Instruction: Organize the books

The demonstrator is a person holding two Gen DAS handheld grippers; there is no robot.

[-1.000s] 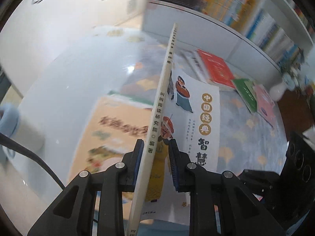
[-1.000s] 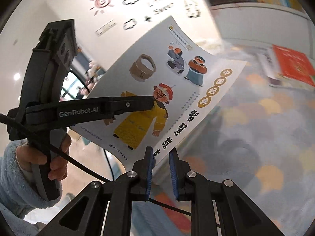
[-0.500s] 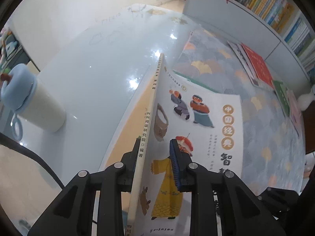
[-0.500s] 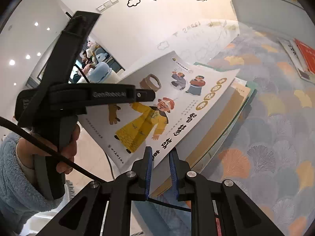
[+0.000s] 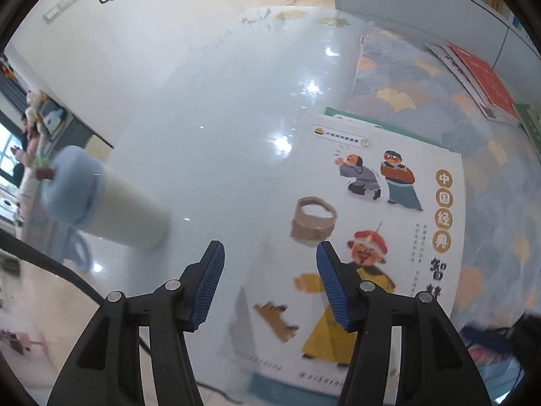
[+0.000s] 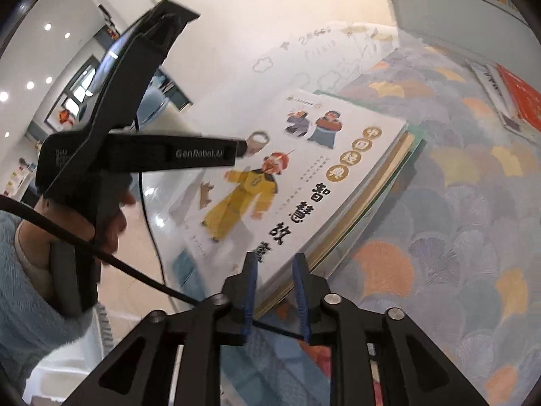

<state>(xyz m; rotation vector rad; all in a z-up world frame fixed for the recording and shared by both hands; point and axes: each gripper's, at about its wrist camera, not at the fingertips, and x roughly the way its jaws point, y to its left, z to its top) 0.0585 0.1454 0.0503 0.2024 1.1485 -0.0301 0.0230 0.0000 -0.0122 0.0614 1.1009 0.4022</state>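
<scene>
A white picture book (image 5: 382, 223) with cartoon figures and Chinese title lies flat on top of a stack of books (image 6: 382, 182) on the table; it also shows in the right wrist view (image 6: 304, 169). My left gripper (image 5: 268, 284) is open and empty, just above the book's near left part. My right gripper (image 6: 275, 287) is open at the stack's near corner, its jaws a little apart with nothing between them. The left gripper's body (image 6: 142, 142) shows in the right wrist view, over the book's left side.
A cream cup with a blue lid (image 5: 98, 206) stands on the glossy table (image 5: 219, 118) left of the stack. A patterned mat (image 6: 456, 220) covers the right side. A red and white book (image 5: 480, 77) and green books (image 5: 532, 121) lie at the far right by a bookshelf.
The white book went from held upright in my left gripper to lying flat on the stack. Both grippers opened and let it go.
</scene>
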